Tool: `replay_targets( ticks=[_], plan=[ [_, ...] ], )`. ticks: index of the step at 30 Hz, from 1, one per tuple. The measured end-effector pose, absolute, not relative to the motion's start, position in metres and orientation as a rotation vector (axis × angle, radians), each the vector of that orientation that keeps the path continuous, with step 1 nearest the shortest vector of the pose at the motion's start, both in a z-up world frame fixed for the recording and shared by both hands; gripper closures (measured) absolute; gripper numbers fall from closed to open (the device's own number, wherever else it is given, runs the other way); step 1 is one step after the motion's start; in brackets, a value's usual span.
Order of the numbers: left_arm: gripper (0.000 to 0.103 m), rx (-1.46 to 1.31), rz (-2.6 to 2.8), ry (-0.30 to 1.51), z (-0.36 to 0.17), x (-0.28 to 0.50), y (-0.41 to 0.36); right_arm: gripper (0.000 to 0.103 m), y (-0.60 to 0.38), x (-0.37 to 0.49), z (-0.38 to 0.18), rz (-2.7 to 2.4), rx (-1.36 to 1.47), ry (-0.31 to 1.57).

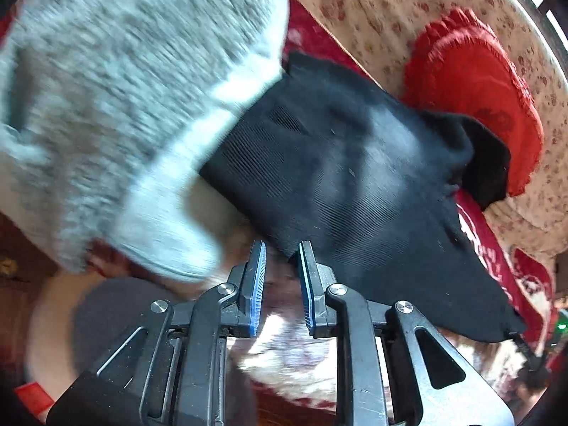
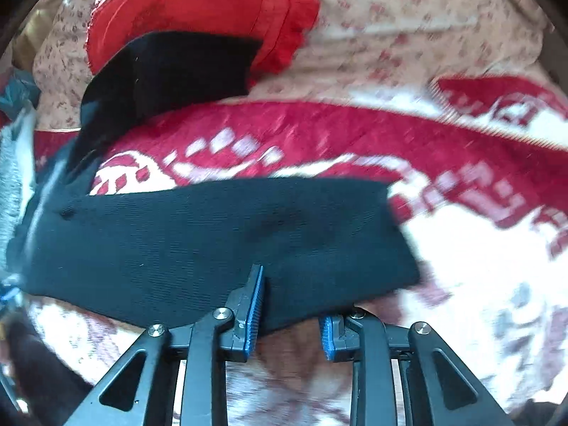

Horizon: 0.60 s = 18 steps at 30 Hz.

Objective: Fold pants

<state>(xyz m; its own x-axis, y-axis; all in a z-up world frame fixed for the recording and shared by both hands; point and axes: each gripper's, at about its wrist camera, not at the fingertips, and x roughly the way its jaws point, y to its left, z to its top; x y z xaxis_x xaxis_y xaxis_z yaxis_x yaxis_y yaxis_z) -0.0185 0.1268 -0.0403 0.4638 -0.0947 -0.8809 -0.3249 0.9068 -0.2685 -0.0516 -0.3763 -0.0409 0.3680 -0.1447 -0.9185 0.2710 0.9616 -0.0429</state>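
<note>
1. pants [image 1: 348, 177]: black ribbed knit, spread over a red and white patterned blanket [image 2: 284, 135]. in the left wrist view the fabric runs from the centre out toward 4 o'clock, with one end lapping onto a red frilled cushion [image 1: 472, 81] at 2 o'clock.
2. left gripper [image 1: 282, 284]: jaws stand apart with a clear gap between the blue pads. a corner of the black fabric sits just at the tip of the pad on the 3 o'clock side; nothing is seen pinched between the two pads.
3. right gripper [image 2: 291, 305]: jaws stand wide apart. the pants [image 2: 198, 245] lie as a broad band across the frame from 9 o'clock to 3 o'clock, and the near hem drapes over the finger on the 3 o'clock side, hiding its tip. the other finger lies against the hem. whether fabric sits between the pads cannot be told.
4. far section of the garment: in the right wrist view a second black portion rises toward 11 o'clock and overlaps the lower edge of the red cushion.
5. grey sleeve [image 1: 117, 99]: fuzzy grey knit with a pale cuff, filling the 9 to 12 o'clock part of the left wrist view, blurred, overlapping the upper edge of the pants.
6. floral cover [image 1: 372, 7]: cream with small reddish print, lying under the cushion at 12 to 2 o'clock.
</note>
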Motion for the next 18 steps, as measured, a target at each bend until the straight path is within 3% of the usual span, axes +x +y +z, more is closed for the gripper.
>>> replay_targets(
  ticks=[8,13,18],
  plan=[
    [0.087,-0.392,0.115,1.013,-0.005,-0.018,0.126,0.077,-0.352,-0.036,0.010,-0.224,0.058,1.028],
    [0.065,-0.380,0.070,1.039,-0.018,-0.002,0.097,0.077,-0.281,-0.004,-0.013,0.070,0.045,1.052],
    [0.064,-0.324,0.071,1.076,-0.037,0.023,0.078,0.077,-0.227,0.016,-0.054,0.192,-0.045,1.120]
  ],
)
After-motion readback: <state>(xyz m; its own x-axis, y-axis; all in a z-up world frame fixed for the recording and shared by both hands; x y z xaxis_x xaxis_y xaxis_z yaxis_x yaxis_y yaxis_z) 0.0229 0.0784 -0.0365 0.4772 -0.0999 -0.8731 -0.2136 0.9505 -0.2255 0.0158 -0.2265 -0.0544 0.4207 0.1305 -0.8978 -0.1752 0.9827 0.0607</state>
